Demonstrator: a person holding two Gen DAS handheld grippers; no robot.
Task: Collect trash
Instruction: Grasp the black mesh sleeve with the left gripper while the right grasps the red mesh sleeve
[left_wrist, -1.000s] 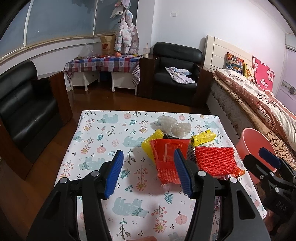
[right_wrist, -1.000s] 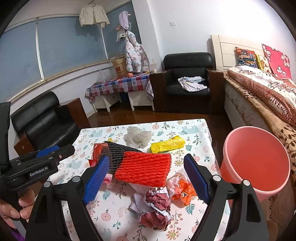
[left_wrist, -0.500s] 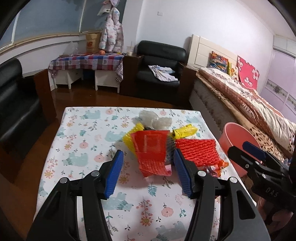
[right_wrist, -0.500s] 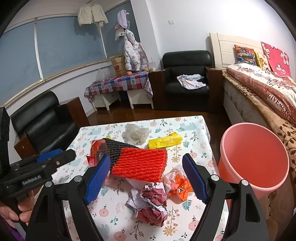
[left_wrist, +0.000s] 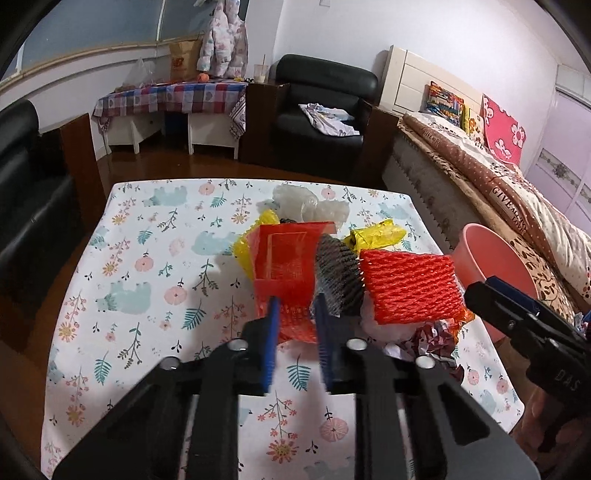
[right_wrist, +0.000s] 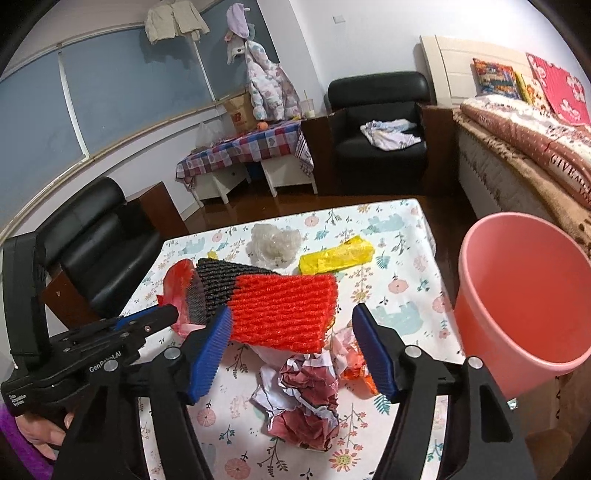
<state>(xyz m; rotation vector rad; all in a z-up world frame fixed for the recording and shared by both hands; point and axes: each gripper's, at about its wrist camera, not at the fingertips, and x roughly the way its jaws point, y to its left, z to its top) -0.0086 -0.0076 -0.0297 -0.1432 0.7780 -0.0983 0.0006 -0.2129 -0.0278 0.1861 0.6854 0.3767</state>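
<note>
Trash lies in a heap on the floral table (left_wrist: 140, 295): a red plastic bag (left_wrist: 286, 262), a black foam net (left_wrist: 338, 267), a red foam net (left_wrist: 410, 286), a yellow wrapper (left_wrist: 376, 236), clear plastic (left_wrist: 310, 205) and crumpled reddish paper (right_wrist: 306, 402). My left gripper (left_wrist: 295, 332) has closed to a narrow gap around the near edge of the red plastic bag. My right gripper (right_wrist: 291, 350) is open, its fingers either side of the red foam net (right_wrist: 284, 310) and above the crumpled paper. A pink bucket (right_wrist: 524, 306) stands at the table's right edge.
A black sofa (right_wrist: 96, 236) stands left of the table and a black armchair (left_wrist: 321, 110) behind it. A bed (left_wrist: 498, 184) runs along the right, behind the bucket. A checked side table (left_wrist: 170, 99) stands at the far wall.
My left gripper has moved in to the red plastic bag and its fingers have closed from wide open to a narrow gap on it. My right gripper has shifted slightly forward, still open.
</note>
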